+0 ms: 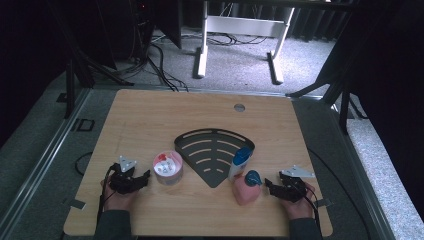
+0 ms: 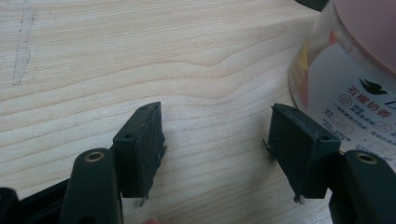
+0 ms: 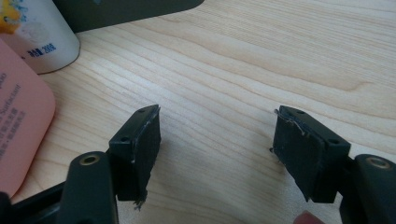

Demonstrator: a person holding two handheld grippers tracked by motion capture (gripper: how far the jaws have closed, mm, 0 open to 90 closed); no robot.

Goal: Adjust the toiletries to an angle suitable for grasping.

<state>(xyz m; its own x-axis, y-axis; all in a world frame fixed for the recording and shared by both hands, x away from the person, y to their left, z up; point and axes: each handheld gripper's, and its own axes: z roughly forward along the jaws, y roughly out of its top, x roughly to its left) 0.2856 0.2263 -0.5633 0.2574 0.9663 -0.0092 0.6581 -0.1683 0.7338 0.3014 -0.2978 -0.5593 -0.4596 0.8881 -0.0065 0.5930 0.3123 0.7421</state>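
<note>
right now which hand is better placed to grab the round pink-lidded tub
Left. The left tool sits open just beside the round pink-lidded tub, whose wall shows right next to one of its jaws. The right tool is across the table, with the pink pouch and white bottle between.

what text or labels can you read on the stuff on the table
"石榴奶香": dark print on the white label of the round clear tub with a pink lid, beside a small bird-like logo; the finer lines beneath are too small to read.
Blue digits on the white bottle with a blue cap: blurred, roughly "2006", not certain.
Sideways lettering on the pink soft pouch: cut off and too blurred to read.
</note>
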